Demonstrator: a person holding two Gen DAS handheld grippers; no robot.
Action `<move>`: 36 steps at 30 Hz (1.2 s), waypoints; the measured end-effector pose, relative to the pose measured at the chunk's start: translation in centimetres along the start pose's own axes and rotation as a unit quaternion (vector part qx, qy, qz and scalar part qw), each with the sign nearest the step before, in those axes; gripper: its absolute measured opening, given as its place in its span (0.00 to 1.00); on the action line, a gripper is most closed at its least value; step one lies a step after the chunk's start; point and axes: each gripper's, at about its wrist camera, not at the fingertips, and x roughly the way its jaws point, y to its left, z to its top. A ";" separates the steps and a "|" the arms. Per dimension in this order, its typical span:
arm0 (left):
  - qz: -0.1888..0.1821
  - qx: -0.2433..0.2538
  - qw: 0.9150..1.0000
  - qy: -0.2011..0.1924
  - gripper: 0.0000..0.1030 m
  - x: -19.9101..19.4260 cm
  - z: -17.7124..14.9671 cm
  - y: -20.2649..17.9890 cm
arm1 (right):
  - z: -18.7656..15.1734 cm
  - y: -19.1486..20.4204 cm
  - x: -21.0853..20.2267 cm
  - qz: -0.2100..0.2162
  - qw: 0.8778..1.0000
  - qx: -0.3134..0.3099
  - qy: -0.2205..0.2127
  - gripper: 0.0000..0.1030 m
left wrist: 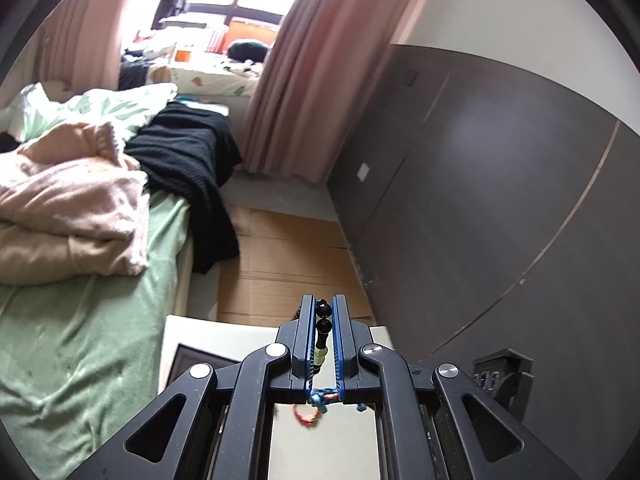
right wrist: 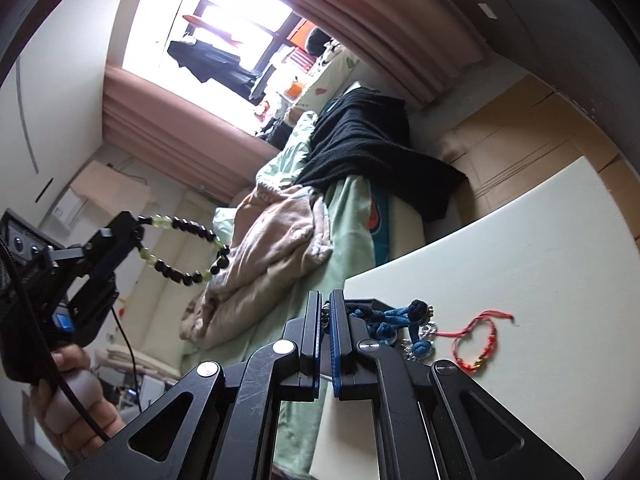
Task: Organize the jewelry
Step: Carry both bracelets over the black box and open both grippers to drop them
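Observation:
My left gripper (left wrist: 324,312) is shut on a bracelet of black and pale green beads (left wrist: 323,320), held up in the air. In the right wrist view that bracelet (right wrist: 182,248) hangs as a loop from the left gripper (right wrist: 132,226) at the left. My right gripper (right wrist: 326,304) is shut on a thin silver chain (right wrist: 326,316) above the cream table (right wrist: 540,280). A blue knotted cord bracelet (right wrist: 400,316) and a red string bracelet (right wrist: 476,340) lie on the table right of it. The red bracelet (left wrist: 306,416) and blue cord (left wrist: 320,398) also show under the left gripper.
A bed with green sheet (left wrist: 80,340), pink blanket (left wrist: 72,208) and black throw (left wrist: 188,160) stands left of the table. Cardboard (left wrist: 288,256) covers the floor. A dark wardrobe (left wrist: 500,200) is on the right. A dark tray corner (left wrist: 192,360) sits on the table.

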 end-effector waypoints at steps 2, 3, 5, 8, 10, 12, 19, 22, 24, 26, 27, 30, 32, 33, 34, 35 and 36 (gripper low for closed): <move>0.007 -0.009 1.000 0.003 0.08 0.3 -0.4 1.0 | -0.3 0.1 0.3 0.002 1.000 -0.001 0.005 0.04; 0.012 -0.014 1.000 0.005 0.08 0.5 -0.7 1.6 | -0.4 0.3 0.7 0.002 1.000 -0.004 0.008 0.04; 0.017 -0.023 1.000 0.008 0.08 0.9 -1.2 2.6 | -0.6 0.4 0.9 0.002 1.000 -0.008 0.011 0.04; 0.023 -0.043 0.999 0.014 0.08 1.9 -2.1 4.5 | -0.7 0.6 1.6 0.001 1.000 -0.012 0.016 0.04; 0.026 -0.059 0.998 0.018 0.08 2.7 -2.8 5.8 | -0.9 0.6 1.9 -0.002 1.000 -0.012 0.018 0.04; 0.025 -0.076 0.996 0.029 0.08 3.6 -3.4 7.0 | -0.9 0.6 2.3 -0.004 1.000 -0.011 0.021 0.04; 0.023 -0.151 0.987 0.053 0.40 6.3 -6.7 12.1 | -1.2 0.9 3.9 -0.014 0.999 -0.019 0.032 0.04; 0.035 -0.177 0.983 0.038 0.62 6.4 -8.3 14.1 | -1.4 1.2 4.7 -0.012 0.999 -0.023 0.032 0.04; 0.040 -0.182 0.981 0.046 0.62 6.2 -8.4 14.9 | -1.7 1.6 5.3 -0.011 0.999 -0.028 0.033 0.04; 0.037 -0.183 0.982 0.036 0.62 5.5 -8.2 15.5 | -2.2 2.0 6.1 -0.011 0.998 -0.036 0.040 0.04; 0.042 -0.185 0.981 0.033 0.64 5.2 -8.1 15.8 | -2.3 2.2 6.5 -0.010 0.998 -0.039 0.044 0.04; 0.045 -0.193 0.980 0.025 0.69 4.4 -8.2 16.9 | -2.9 2.7 7.7 -0.004 0.998 -0.043 0.053 0.04; 0.048 -0.202 0.978 0.020 0.71 3.8 -8.3 17.7 | -3.2 2.9 8.5 0.001 0.997 -0.043 0.061 0.04; 0.049 -0.207 0.977 0.017 0.71 3.6 -8.3 18.0 | -3.4 3.0 9.0 0.006 0.997 -0.042 0.066 0.04; 0.049 -0.212 0.976 0.014 0.71 3.3 -8.3 18.3 | -3.6 3.2 9.3 0.009 0.997 -0.041 0.070 0.04; 0.049 -0.218 0.975 0.010 0.71 3.1 -8.2 18.8 | -3.8 3.3 9.8 0.012 0.996 -0.040 0.076 0.04; 0.048 -0.221 0.974 0.008 0.72 2.9 -8.2 19.0 | -4.1 3.4 10.1 0.014 0.996 -0.039 0.080 0.04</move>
